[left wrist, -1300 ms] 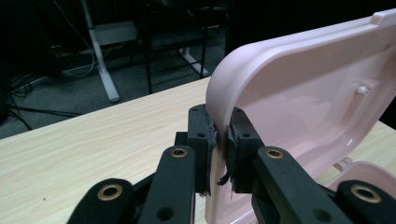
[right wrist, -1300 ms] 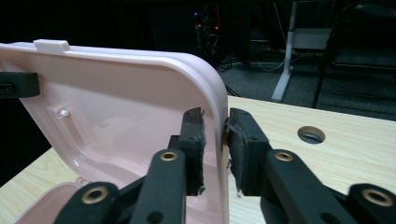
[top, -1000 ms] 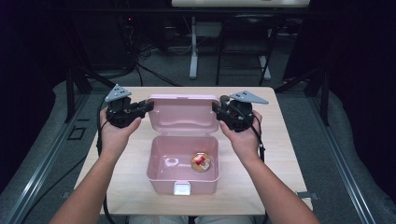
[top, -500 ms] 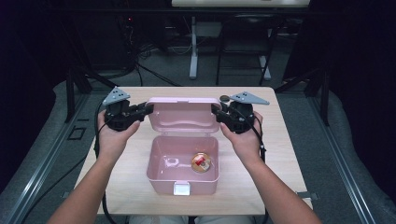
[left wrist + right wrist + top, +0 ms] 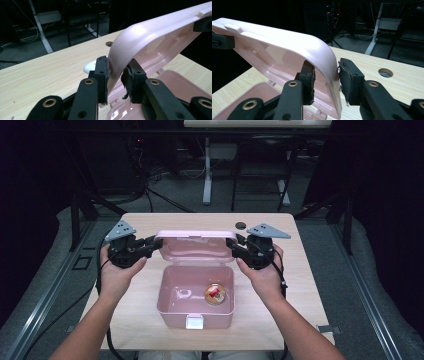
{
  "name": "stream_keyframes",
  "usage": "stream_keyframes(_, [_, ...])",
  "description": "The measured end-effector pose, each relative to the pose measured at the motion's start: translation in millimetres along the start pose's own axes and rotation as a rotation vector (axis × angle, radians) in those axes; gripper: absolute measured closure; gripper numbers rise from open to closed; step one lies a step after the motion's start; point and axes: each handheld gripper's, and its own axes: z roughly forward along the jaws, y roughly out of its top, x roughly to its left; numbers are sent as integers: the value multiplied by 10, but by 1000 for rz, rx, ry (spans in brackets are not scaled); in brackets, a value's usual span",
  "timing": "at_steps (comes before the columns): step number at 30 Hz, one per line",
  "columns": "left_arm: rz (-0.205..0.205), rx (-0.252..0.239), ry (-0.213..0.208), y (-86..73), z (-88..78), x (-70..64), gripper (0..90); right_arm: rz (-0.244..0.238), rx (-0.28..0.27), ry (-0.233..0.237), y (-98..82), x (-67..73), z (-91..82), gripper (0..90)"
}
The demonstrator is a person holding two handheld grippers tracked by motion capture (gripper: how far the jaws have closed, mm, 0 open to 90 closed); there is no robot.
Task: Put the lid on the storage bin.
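Left gripper (image 5: 156, 244) and right gripper (image 5: 231, 244) jaws just opening, loosely straddling side edges of raised pink plastic box lid (image 5: 195, 246), small gaps visible, round red-and-gold object (image 5: 215, 294), detail indistinct, inside open pink box base (image 5: 172, 306) on light wooden table (image 5: 300, 285).

The surface (image 5: 310, 285) is a light wood-grain tabletop with a round cable hole (image 5: 241, 225) near its far edge. Grey carpet (image 5: 320, 210) covers the floor around it. Beyond stands a white table leg (image 5: 207, 170) on a white foot, with dark cables (image 5: 165, 200) trailing across the carpet beside it. Black curtains (image 5: 385, 195) hang at the right, and the far room lies in deep shadow. A metal rail (image 5: 45, 295) runs along the floor at left.
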Motion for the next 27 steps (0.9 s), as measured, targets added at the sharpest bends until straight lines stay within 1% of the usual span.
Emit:
stream_keyframes(4, [4, -7, -10, -32, -45, -15, 729, -11, 9, 1, -26, 15, -38, 647])
stream_keyframes(9, [12, -2, -16, -57, -90, -29, 726, -20, 10, 8, -49, 29, -82, 643])
stream_keyframes(13, [16, 7, -26, -88, -122, -42, 723, -16, 14, 16, -71, 31, -108, 636])
stream_keyframes(19, [23, 15, -24, -119, -140, -66, 719, -8, 24, 24, -105, 31, -122, 630])
stream_keyframes(27, [34, 18, -32, -148, -193, -99, 722, -7, 14, 36, -139, 46, -168, 630])
